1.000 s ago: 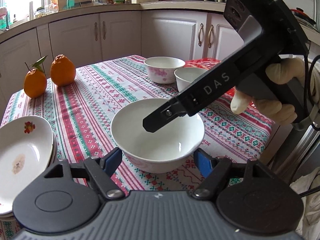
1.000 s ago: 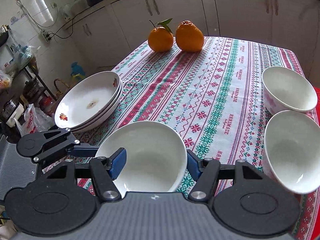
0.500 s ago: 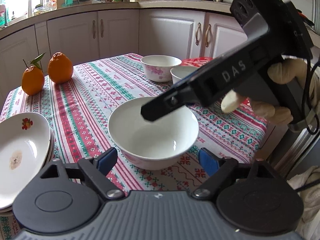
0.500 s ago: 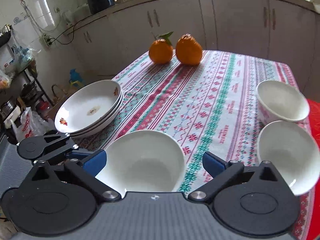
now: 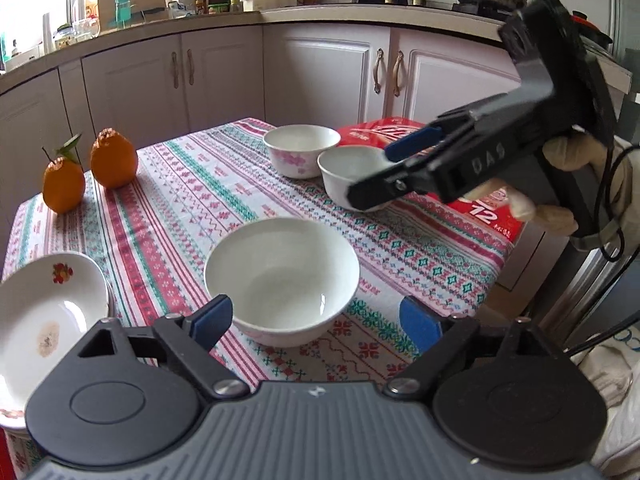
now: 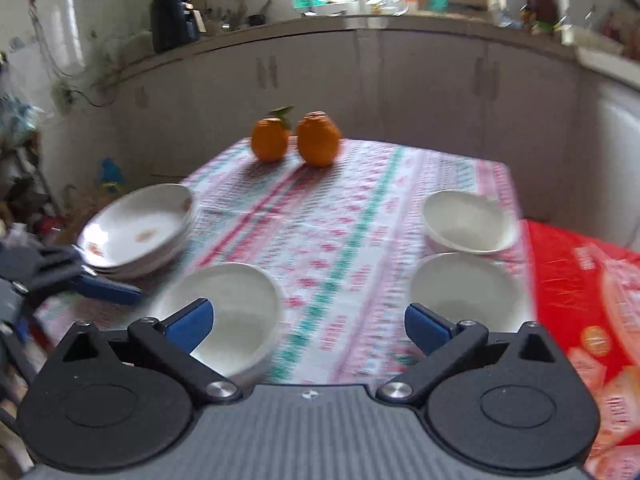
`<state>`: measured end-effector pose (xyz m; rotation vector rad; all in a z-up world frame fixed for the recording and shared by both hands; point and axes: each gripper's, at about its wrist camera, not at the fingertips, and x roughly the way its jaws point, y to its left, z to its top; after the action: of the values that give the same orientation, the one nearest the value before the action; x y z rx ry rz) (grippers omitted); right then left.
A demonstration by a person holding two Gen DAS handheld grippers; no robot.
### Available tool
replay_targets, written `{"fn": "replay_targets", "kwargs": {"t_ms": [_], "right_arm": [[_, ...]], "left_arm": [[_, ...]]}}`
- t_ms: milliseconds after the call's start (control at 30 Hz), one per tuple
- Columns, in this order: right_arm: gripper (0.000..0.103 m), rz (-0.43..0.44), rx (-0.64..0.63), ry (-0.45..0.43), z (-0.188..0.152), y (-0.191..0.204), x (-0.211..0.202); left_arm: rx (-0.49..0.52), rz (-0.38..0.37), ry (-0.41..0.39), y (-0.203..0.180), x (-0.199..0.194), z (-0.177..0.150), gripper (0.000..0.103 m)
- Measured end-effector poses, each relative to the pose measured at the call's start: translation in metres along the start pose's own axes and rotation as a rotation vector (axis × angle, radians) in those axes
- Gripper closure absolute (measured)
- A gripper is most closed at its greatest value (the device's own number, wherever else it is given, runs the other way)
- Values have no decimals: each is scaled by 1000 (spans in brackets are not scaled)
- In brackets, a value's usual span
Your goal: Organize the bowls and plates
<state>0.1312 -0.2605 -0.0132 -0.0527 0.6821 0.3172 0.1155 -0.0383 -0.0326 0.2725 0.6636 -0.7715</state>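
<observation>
Looking along our left gripper point(image 5: 316, 318), we see its jaws opening around a white bowl point(image 5: 282, 280) that sits on the striped cloth point(image 5: 192, 200); the blue pads point(image 5: 210, 318) stand clear of its sides. Our right gripper point(image 6: 308, 320) is spread wide with nothing in it, hanging over the cloth between that bowl point(image 6: 228, 312) and a plain bowl point(image 6: 468, 292). A flowered bowl point(image 5: 301, 150) stands just behind the plain one. Stacked plates point(image 5: 44, 312) rest at the cloth's left edge, two oranges point(image 5: 90, 170) at the far corner.
</observation>
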Motion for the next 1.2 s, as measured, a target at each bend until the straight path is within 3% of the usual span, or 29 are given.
{"fn": "replay_targets", "kwargs": {"t_ms": [200,467,800,967,1200], "right_arm": [[0,-215,-116,-28,-12,-9,-9],[0,-262,-71,8,-26,-41,-4],[0,-208,4,29,-38,-70,12],[0,-186,-18,30,-39,-75,24],[2,-161,-34,22,-38,-80,30]], "left_arm": [[64,43,-2,-10,5,24,12],[100,15,-5,-17,36,67,12],[134,-40,43,-18,103,110,12],[96,-75,86,-12,140,125,14],[67,-107,152,-7,179,135,30]]}}
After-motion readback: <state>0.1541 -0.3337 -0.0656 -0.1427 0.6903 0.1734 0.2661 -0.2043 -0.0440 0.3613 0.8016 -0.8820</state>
